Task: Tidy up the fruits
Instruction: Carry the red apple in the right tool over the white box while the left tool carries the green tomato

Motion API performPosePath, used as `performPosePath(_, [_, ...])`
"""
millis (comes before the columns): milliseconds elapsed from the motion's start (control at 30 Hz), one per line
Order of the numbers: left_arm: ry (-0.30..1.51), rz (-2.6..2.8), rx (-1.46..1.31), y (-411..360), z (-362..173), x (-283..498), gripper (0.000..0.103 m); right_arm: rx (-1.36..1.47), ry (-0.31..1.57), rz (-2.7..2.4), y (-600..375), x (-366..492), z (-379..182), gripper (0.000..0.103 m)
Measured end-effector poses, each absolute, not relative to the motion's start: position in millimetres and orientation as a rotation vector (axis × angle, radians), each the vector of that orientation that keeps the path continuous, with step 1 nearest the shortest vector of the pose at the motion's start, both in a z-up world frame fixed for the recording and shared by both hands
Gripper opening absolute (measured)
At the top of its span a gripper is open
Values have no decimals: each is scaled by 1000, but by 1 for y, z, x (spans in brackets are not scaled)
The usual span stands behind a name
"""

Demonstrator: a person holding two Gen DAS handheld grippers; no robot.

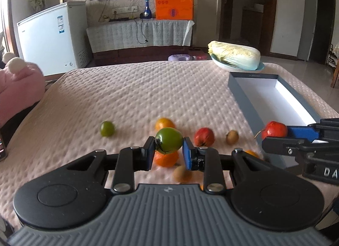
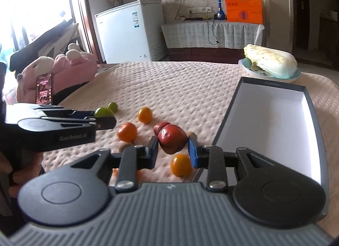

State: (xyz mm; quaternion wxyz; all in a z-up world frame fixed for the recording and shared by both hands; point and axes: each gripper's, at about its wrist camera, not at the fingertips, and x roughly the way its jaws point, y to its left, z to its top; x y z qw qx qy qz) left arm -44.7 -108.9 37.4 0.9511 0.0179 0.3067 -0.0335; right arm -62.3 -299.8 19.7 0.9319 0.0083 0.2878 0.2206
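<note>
Left tool squeezing a round green tomato, right tool squeezing a wrinkly red fruit, both above the bed. Gray box with white inside, empty.

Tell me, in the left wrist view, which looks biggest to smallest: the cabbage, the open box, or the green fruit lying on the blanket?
1. Open grey box with white inside
2. Pale leafy cabbage on its plate
3. Small round green fruit on the pink blanket

The cabbage sits farther away, so it probably looks smaller here than it really is.
</note>
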Motion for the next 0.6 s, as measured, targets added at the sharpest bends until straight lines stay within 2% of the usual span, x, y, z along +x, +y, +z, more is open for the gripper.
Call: performPosePath(600, [593,-149,30,-147,43,-15,32,76,559,324,-347,-50,24,33])
